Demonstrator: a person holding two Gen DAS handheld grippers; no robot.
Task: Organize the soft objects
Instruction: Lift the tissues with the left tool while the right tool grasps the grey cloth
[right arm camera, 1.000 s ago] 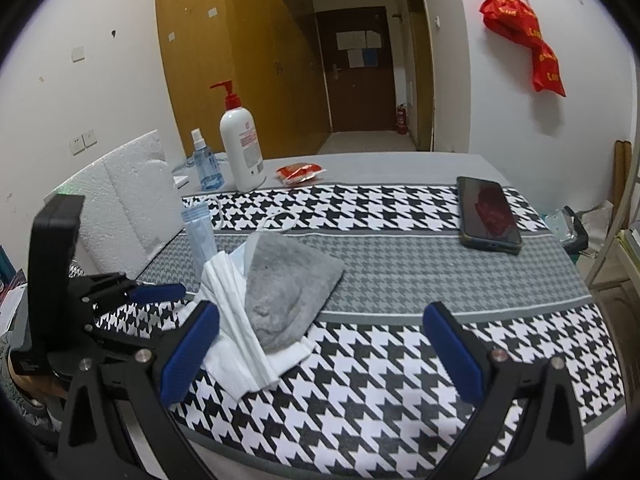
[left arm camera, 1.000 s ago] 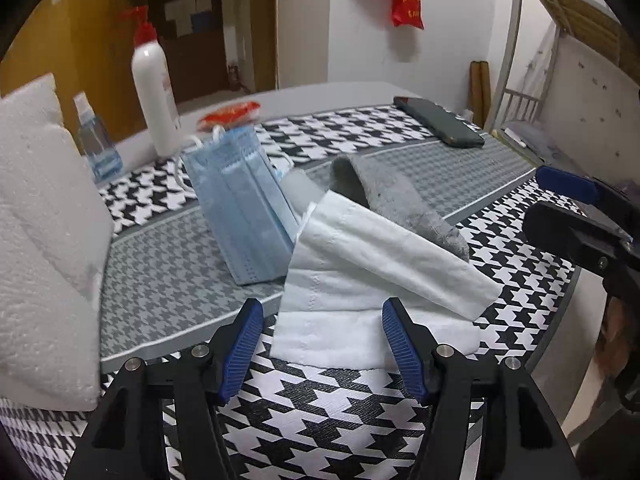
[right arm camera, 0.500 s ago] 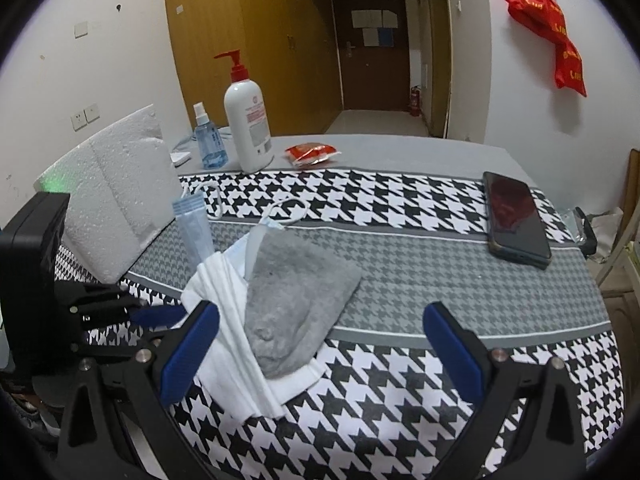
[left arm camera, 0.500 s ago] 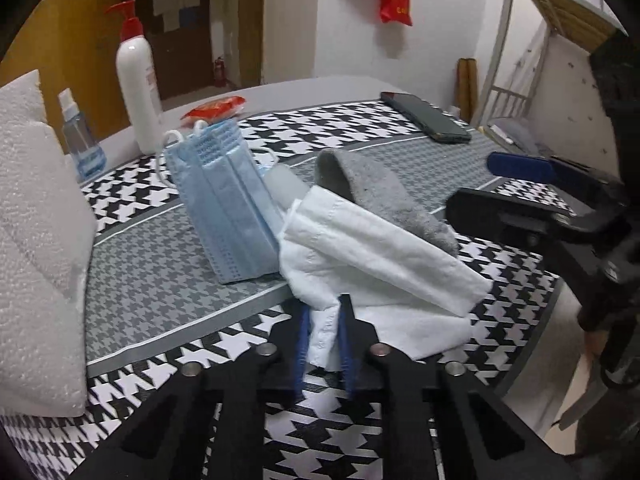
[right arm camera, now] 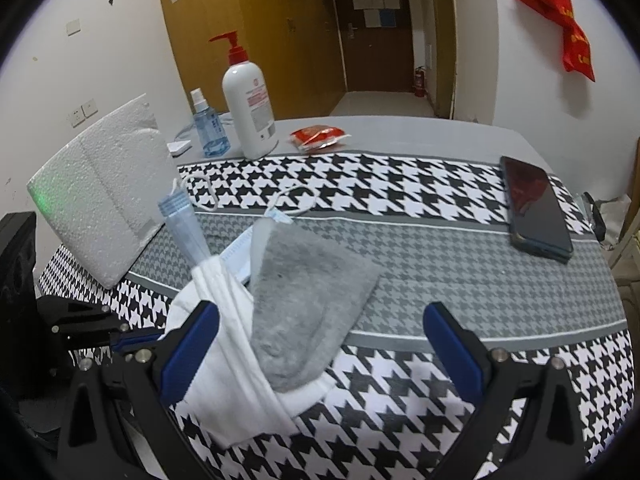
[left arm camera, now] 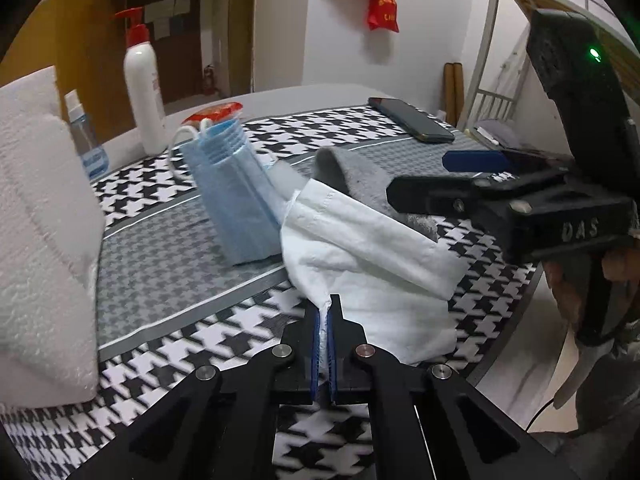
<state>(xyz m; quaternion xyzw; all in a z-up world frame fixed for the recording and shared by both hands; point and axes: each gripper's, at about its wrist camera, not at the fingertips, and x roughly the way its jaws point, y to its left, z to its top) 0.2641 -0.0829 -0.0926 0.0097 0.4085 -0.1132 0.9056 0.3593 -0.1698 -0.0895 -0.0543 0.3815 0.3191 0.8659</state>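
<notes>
A crumpled white cloth [left arm camera: 372, 256] lies on the houndstooth table cover, with a grey sock [left arm camera: 352, 176] draped over its far side. A stack of blue face masks [left arm camera: 232, 196] leans against the pile. My left gripper [left arm camera: 324, 312] is shut on the near edge of the white cloth. In the right wrist view, my right gripper [right arm camera: 320, 320] stands wide open over the grey sock [right arm camera: 308, 304] and the white cloth [right arm camera: 232, 320], gripping nothing. The left gripper [right arm camera: 156, 335] shows at the left there, beside the masks [right arm camera: 188, 228].
A white foam block [right arm camera: 104, 188] stands at the left. A pump bottle [right arm camera: 248, 108], a spray bottle [right arm camera: 208, 128] and a red packet [right arm camera: 318, 138] sit at the back. A phone [right arm camera: 536, 208] lies at the right. The table edge runs close to both grippers.
The left jaws went from wide open to shut on the white cloth's edge. The right gripper moved in closer over the pile, still open.
</notes>
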